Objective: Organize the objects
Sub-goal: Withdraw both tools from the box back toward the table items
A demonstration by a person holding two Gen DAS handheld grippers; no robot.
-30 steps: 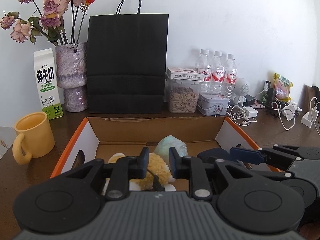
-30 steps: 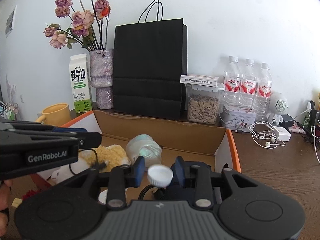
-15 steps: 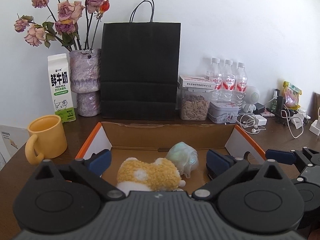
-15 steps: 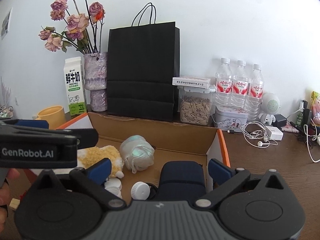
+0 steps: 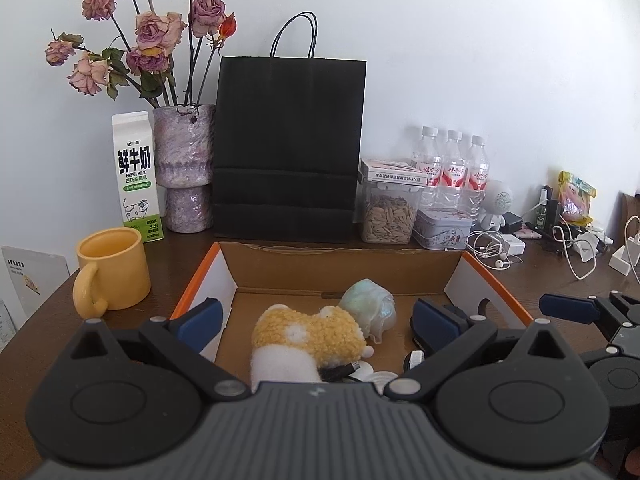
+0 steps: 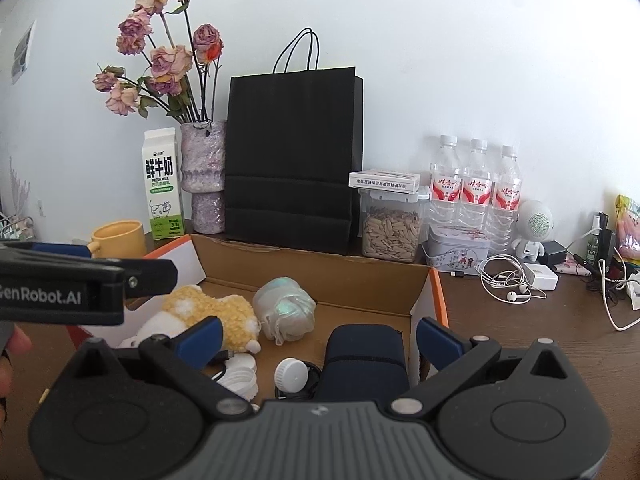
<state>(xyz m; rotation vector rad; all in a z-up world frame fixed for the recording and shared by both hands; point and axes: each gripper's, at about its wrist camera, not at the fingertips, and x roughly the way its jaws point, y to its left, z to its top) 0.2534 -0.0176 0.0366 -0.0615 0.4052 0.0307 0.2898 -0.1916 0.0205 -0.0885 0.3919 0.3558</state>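
An open cardboard box (image 5: 340, 268) with orange edges lies in front of both grippers. Inside it lie a yellow and white plush toy (image 5: 308, 336), an iridescent wrapped bundle (image 5: 368, 308), a navy case (image 6: 364, 356), a white-capped bottle (image 6: 291, 374), white lids (image 6: 240, 376) and a black cable. My left gripper (image 5: 318, 320) stands wide open above the plush, touching nothing. The right gripper (image 6: 320, 336) is also wide open, above the case and the white cap, holding nothing. In the right wrist view the left gripper's body (image 6: 80, 280) crosses the left side over the box (image 6: 320, 276).
A yellow mug (image 5: 114, 268) stands left of the box. Along the wall behind are a milk carton (image 5: 136, 176), a vase of dried roses (image 5: 184, 168), a black paper bag (image 5: 288, 148), a seed jar (image 5: 388, 212), a tin (image 5: 442, 228) and water bottles (image 5: 452, 172). Earphones and chargers (image 5: 496, 248) lie on the right.
Both grippers went from nearly shut to wide open. The right one let go of the white-capped bottle, which now lies in the box. Both have drawn back a little from the box.
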